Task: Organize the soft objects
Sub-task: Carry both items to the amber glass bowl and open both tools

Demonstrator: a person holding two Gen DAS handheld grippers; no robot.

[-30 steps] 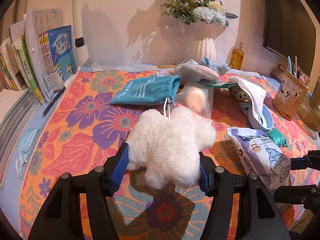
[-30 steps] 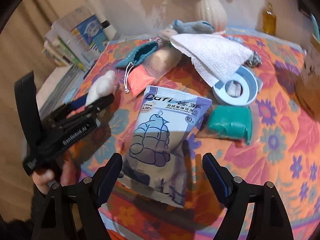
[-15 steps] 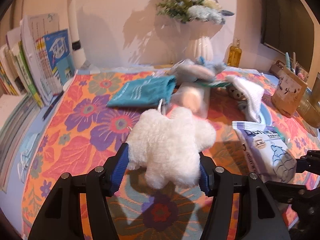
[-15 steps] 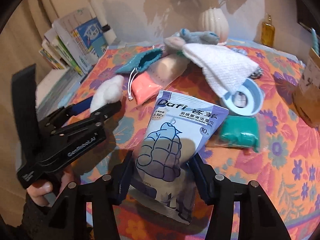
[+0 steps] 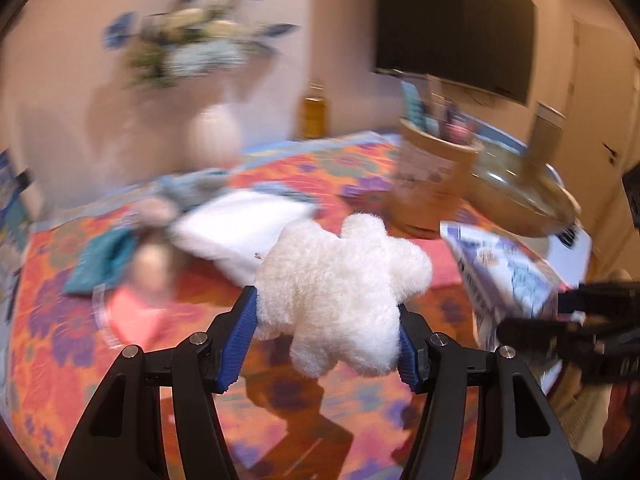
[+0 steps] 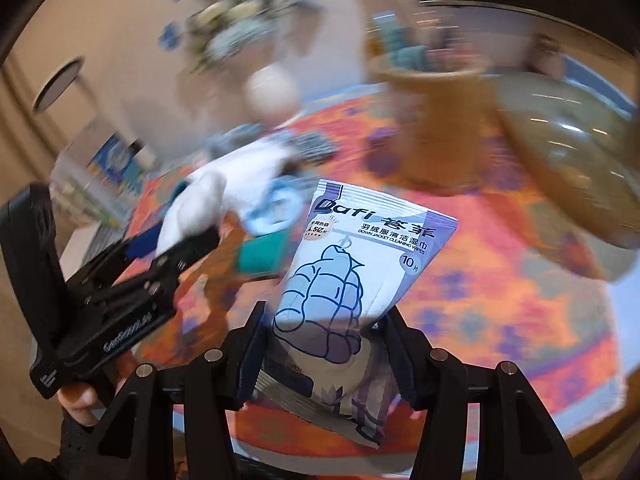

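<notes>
A fluffy white plush toy (image 5: 340, 280) hangs above the floral tablecloth (image 5: 60, 360), and my left gripper (image 5: 324, 314) is shut on it with blue pads pressing both sides. My right gripper (image 6: 326, 320) is shut on the lower part of a pale blue wipes pack (image 6: 360, 256), which is held tilted off the table. In the left wrist view the wipes pack (image 5: 508, 276) appears at the right, close beside the plush. In the right wrist view the plush toy (image 6: 196, 208) shows at the left, in the other gripper, with a person's hand below it.
Both views are motion-blurred. A cardboard pen holder (image 5: 436, 184) and a clear glass bowl (image 5: 520, 196) stand at the right. A white towel (image 5: 240, 232), teal pouch (image 5: 104, 256), pink packet (image 5: 136, 312), white flower vase (image 5: 212, 136) and amber bottle (image 5: 316, 116) lie beyond.
My right gripper closed on the wipes pack and lifted it off the cloth. Both grippers have swung to the right toward the pen holder and bowl, the left still carrying the plush.
</notes>
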